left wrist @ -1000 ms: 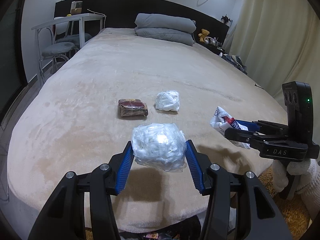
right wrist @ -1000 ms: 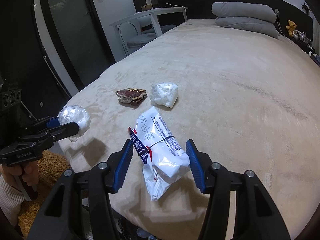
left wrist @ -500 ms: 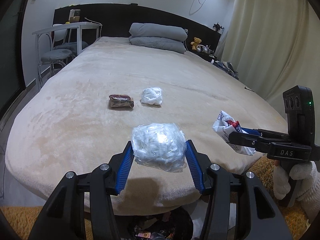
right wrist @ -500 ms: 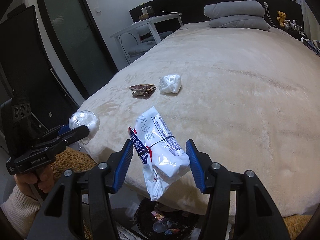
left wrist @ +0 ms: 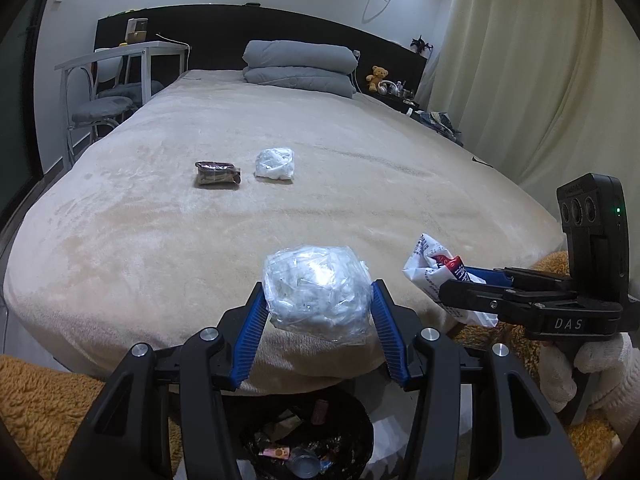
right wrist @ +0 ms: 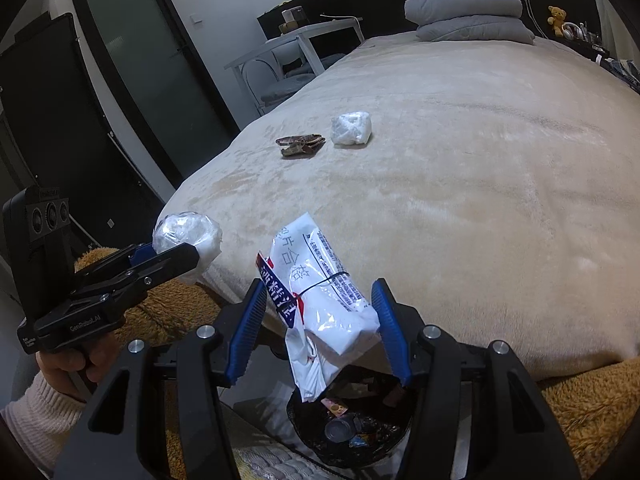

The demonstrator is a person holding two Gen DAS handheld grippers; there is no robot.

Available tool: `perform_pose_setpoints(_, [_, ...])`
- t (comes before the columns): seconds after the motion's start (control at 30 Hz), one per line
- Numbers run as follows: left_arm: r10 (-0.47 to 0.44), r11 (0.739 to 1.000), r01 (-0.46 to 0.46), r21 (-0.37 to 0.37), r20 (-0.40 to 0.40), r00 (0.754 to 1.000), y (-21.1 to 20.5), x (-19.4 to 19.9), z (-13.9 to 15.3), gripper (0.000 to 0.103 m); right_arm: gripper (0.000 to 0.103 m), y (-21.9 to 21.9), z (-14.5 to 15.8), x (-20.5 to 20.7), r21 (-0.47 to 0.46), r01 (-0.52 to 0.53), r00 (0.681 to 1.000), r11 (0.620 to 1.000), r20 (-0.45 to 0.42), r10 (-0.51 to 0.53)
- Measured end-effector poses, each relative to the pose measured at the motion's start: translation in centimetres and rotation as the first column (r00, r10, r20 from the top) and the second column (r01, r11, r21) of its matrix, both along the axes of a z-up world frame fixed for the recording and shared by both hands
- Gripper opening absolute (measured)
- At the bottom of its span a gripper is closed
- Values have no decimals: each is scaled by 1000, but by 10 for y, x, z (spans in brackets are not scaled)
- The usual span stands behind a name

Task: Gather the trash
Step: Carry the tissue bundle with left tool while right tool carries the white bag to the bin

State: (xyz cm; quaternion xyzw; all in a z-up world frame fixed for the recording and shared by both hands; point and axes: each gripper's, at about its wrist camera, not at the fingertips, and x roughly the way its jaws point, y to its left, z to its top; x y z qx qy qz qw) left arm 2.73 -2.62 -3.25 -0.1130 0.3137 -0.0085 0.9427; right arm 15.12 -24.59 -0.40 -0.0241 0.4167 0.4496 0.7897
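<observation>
Now both grippers [left wrist: 318, 312] [right wrist: 320, 312] above bin [right wrist: 310, 436]

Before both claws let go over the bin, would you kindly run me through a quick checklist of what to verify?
1. Left claw grips the clear plastic wad between its pads: ok.
2. Right claw holds the white printed bag: ok, though the bag hangs loose below the pads.
3. Bin under the right claw: ok, the bag's tail hangs over its opening.
4. Bin under the left claw: ok, it shows directly below the fingers in the left wrist view.
5. Room in the bin: cannot tell; it already holds trash, its depth is hidden.
6. Bed cleared: not ok, a brown wrapper and a white wad remain.
</observation>
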Motion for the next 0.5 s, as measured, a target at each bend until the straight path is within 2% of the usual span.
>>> perform_pose_setpoints(0.3, [-37, 999, 36, -12, -27, 999, -18, -15, -10, 51, 55, -16, -13, -18, -5, 18, 998, 1000, -52, -18])
perform_pose_setpoints(0.5, [-46, 999, 45, -5, -93, 995, -26, -14, -23, 51, 55, -22, -22, -24, -15, 22, 994, 1000, -104, -23])
